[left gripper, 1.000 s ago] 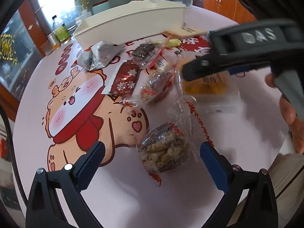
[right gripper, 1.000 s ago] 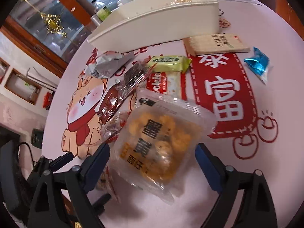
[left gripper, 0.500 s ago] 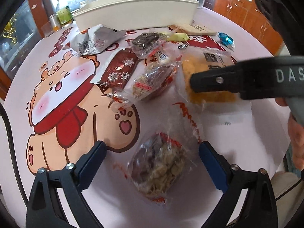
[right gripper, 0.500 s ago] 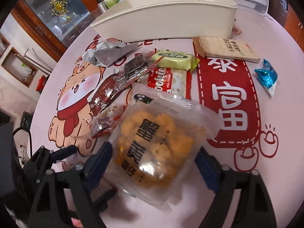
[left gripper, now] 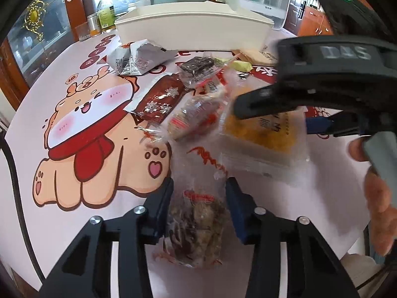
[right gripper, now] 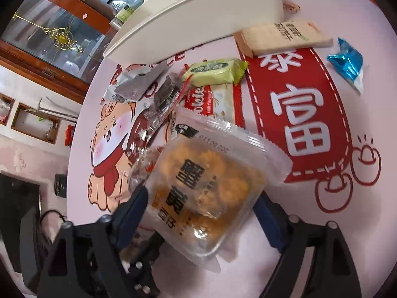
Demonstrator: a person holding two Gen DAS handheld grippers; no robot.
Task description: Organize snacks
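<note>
On the worktop [left gripper: 74, 57] most snacks lay loose before the white bin [left gripper: 193, 28], while the left gripper [left gripper: 198, 196] clenched a nut bar [left gripper: 198, 223] and the right gripper [right gripper: 201, 213] clasped the yellow packet [right gripper: 211, 186].

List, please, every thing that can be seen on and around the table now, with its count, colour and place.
white bin: 1, white, far side of the table.
yellow snack pack: 1, clear with yellow filling, between the right gripper's fingers.
nut snack: 1, clear with brown filling, between the left gripper's fingers.
green packet: 1, light green, near the bin.
beige packet: 1, beige, beside the bin.
blue wrapper: 1, shiny blue, alone on the right.
silver wrapper: 1, silver-white, in front of the bin.
brown snowflake packet: 1, dark red-brown, centre.
bottle: 1, clear with green label, behind the bin.
left gripper: 1, black with blue pads.
right gripper: 1, black with blue pads.
</note>
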